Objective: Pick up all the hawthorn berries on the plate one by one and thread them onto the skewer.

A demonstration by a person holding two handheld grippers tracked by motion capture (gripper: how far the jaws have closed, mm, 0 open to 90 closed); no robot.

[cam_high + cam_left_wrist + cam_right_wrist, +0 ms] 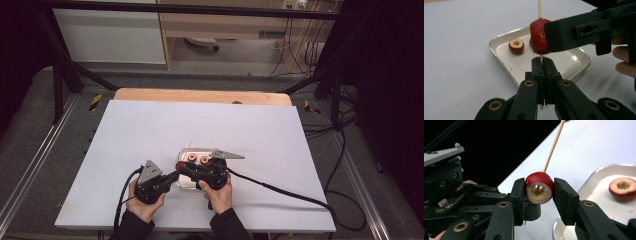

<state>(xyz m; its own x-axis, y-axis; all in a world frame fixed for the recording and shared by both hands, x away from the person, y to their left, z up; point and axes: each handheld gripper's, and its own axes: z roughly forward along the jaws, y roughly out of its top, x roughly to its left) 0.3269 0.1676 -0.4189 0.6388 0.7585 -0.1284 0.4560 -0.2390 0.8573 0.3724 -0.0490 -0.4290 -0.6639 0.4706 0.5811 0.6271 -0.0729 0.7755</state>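
Left gripper (543, 65) clamps skewer (539, 8) upright; fruit (538, 40) threaded.

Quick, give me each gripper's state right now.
Left gripper: shut on the wooden skewer.
Right gripper: shut on the cored red fruit threaded on that skewer, above the tray.
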